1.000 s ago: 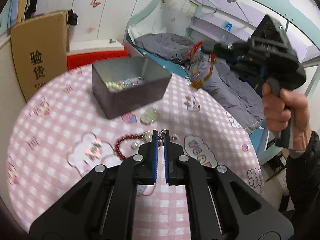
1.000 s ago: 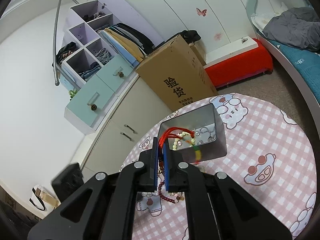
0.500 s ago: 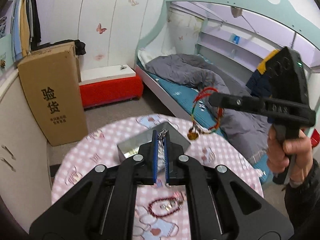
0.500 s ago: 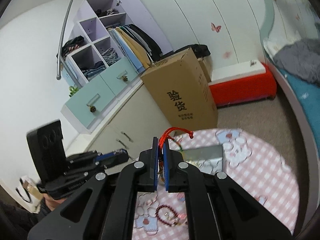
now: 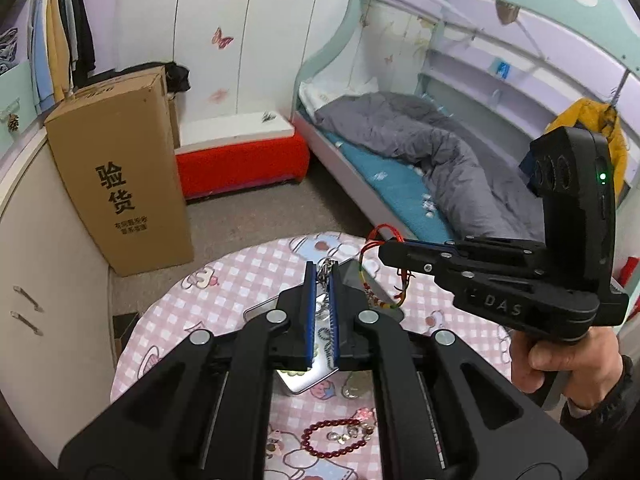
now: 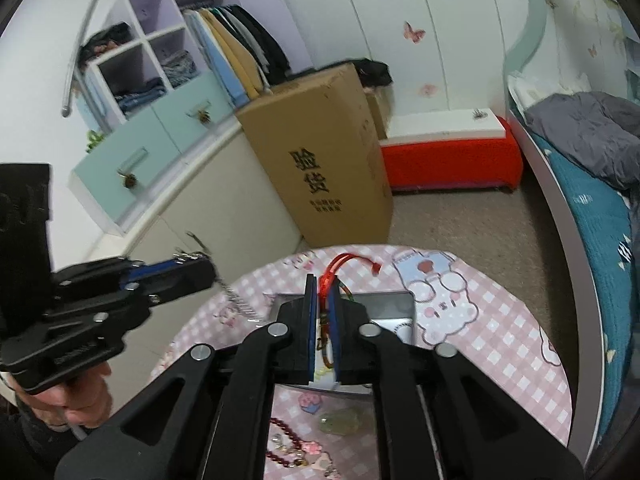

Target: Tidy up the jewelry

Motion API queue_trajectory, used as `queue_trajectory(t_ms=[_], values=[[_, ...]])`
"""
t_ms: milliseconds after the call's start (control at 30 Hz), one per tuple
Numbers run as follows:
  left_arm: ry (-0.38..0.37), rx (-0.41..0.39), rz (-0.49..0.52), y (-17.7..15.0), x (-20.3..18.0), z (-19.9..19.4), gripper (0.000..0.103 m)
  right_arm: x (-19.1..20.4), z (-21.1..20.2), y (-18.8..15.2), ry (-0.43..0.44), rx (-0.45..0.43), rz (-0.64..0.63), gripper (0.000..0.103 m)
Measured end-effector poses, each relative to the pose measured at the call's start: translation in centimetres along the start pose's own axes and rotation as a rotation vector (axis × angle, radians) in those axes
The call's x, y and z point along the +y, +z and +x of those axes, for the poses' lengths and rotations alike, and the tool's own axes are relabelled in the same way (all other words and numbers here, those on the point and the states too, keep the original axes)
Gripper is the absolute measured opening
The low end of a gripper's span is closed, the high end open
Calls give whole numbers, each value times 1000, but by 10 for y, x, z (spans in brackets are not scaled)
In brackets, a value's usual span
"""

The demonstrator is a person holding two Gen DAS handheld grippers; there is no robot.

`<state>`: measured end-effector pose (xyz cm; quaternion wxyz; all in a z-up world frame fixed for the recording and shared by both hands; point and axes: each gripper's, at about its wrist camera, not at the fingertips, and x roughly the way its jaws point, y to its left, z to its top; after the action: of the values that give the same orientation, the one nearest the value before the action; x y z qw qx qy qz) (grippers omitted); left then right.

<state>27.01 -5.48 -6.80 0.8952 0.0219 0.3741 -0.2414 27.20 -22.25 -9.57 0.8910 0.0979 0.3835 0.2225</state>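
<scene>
Left gripper (image 5: 321, 270) was clamped on a silver chain (image 5: 325, 268) that hung between its pads. Right gripper (image 6: 323, 284) pinched a red cord bracelet (image 6: 340, 261), its jaws just starting to part. Both hung above the tin (image 6: 394, 304) on the pink checked table (image 6: 500, 332). A red bead bracelet (image 5: 332, 438) and a pale pendant (image 6: 338, 420) lay nearer on the cloth

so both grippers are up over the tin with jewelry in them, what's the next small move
Probably let the red cord bracelet fall from the right gripper, whose jaws are opening with the cord between them. It hangs above the open metal tin on the table. The left gripper is shut on a silver chain and can follow.
</scene>
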Motion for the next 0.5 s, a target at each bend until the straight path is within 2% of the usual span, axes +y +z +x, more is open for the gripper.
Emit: queue_trajectory(t_ms=[33, 67, 100, 133, 167, 333, 500], values=[[30, 21, 3, 2, -1, 4, 19, -2, 3, -1, -12, 15, 4, 17], [69, 48, 2, 3, -1, 9, 58, -6, 7, -2, -35, 25, 12, 38], [104, 54, -7, 3, 0, 10, 81, -8, 7, -4, -51, 20, 20, 55], [122, 28, -11, 2, 1, 6, 97, -9, 5, -4, -59, 6, 27, 92], [137, -16, -5, 1, 1, -1, 97, -11, 0, -5, -70, -29, 37, 96], [167, -18, -9, 3, 5, -9, 97, -17, -14, -2, -98, -71, 70, 95], [172, -62, -37, 3, 5, -26, 97, -12, -30, 3, -111, -116, 72, 95]])
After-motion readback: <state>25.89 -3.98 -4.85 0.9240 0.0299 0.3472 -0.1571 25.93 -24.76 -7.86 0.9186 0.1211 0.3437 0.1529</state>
